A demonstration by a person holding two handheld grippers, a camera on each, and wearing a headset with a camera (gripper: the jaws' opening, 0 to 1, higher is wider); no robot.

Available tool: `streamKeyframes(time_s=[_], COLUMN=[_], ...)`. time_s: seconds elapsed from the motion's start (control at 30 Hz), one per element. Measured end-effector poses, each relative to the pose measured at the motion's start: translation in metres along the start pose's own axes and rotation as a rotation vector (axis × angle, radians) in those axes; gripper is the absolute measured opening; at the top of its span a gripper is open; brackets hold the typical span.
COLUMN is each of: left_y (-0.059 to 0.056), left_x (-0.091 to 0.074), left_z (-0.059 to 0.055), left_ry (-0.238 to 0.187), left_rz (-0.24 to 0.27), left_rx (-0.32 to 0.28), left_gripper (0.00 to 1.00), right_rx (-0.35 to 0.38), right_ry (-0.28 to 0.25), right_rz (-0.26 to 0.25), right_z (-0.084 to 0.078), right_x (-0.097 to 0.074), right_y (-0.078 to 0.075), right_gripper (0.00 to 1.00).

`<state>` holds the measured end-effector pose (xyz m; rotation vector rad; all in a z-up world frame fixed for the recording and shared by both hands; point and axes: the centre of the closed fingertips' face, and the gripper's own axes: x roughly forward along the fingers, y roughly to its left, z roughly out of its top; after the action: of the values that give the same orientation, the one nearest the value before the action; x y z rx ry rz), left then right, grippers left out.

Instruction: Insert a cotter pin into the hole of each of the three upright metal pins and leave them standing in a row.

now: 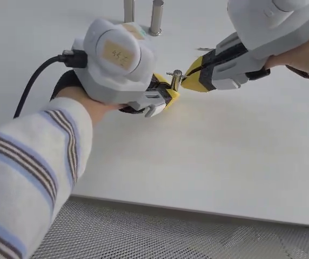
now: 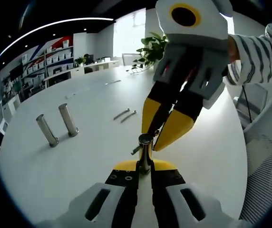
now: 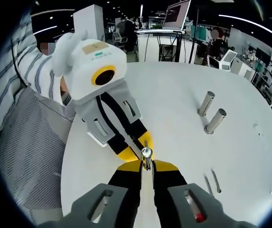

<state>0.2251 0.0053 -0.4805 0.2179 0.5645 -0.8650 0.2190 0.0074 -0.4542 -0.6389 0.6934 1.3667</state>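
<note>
My left gripper (image 2: 145, 167) has its fingers closed on one metal pin (image 2: 145, 151), low on its shaft. My right gripper (image 2: 155, 141) meets it at the top, fingers closed on a thin cotter pin (image 2: 135, 150) whose tip comes out at the far side of the hole. Two other metal pins (image 2: 68, 120) stand well apart on the worktop (image 2: 93, 156), and two loose cotter pins (image 2: 125, 115) lie near them.

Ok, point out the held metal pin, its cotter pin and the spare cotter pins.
held metal pin (image 2: 145, 152), left gripper view, its shaft.
cotter pin (image 2: 135, 150), left gripper view, protruding end.
spare cotter pins (image 2: 121, 114), left gripper view, left one's middle.
</note>
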Motion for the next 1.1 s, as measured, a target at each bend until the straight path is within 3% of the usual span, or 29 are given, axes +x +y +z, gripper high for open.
streamKeyframes(time_s=[0.13, 0.4, 0.73, 1.1], left_y=[-0.001, -0.001, 0.000, 0.000], left_x=[-0.001, -0.001, -0.002, -0.001], left_z=[0.000, -0.001, -0.001, -0.001], left_ry=[0.002, 0.005, 0.006, 0.004], left_rz=[0.000, 0.000, 0.001, -0.003], left_rx=[-0.003, -0.007, -0.008, -0.026], left_gripper=[0.05, 0.05, 0.05, 0.06], right_rx=[0.024, 0.025, 0.031, 0.028], right_ry=[0.009, -0.014, -0.020, -0.010], right_rz=[0.010, 0.011, 0.007, -0.002], right_z=[-0.003, -0.002, 0.006, 0.003], right_x=[-0.002, -0.009, -0.006, -0.007], right_y=[0.005, 0.005, 0.002, 0.001], right_gripper=[0.13, 0.00, 0.00, 0.00])
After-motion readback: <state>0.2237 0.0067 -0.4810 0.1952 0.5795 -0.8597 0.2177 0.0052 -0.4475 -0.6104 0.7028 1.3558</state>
